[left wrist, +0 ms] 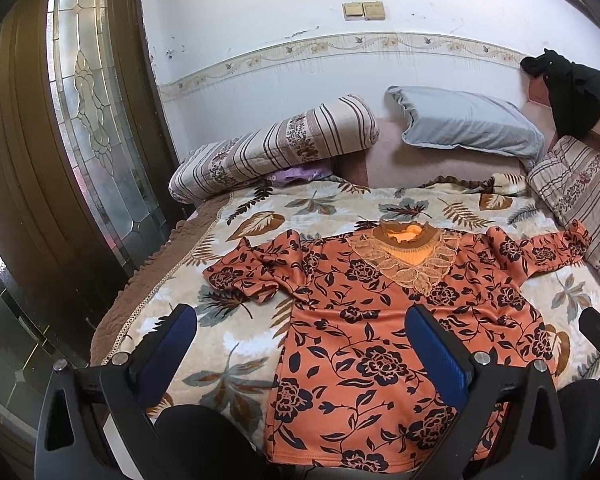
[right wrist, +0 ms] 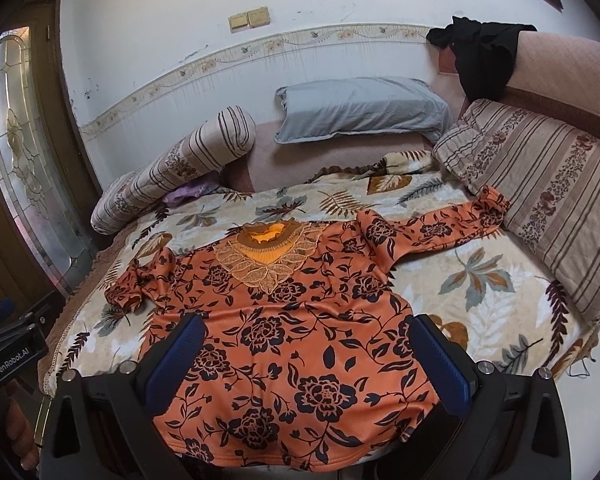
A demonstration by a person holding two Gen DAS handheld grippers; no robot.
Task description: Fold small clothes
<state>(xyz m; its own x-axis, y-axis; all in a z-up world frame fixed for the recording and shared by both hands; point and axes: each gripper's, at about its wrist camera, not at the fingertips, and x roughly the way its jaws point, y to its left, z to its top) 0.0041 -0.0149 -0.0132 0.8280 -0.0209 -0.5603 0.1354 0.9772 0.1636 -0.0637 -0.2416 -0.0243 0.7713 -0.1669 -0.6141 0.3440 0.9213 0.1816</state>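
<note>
Garment: one orange long-sleeved blouse with black flowers and a lace collar point(right wrist: 284, 332) is laid flat, face up, on the leaf-print blanket point(right wrist: 480, 304) of the bed.
Sleeves: two; one is bunched point(left wrist: 240, 276), one stretched toward a striped cushion point(right wrist: 540, 184).
Fingers: left gripper point(left wrist: 300, 356) and right gripper point(right wrist: 304, 360) are held spread, empty.
Risk: a crooked fold may be produced by the bunched sleeve; blanket pile may be pinched along with the cloth.

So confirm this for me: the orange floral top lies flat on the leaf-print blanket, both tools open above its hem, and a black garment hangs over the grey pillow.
One detail is wrong. The black garment hangs over the pink headboard, not the grey pillow; the right wrist view shows it. Otherwise correct: the orange floral top lies flat on the leaf-print blanket, with left tool and right tool open above its hem.
</note>
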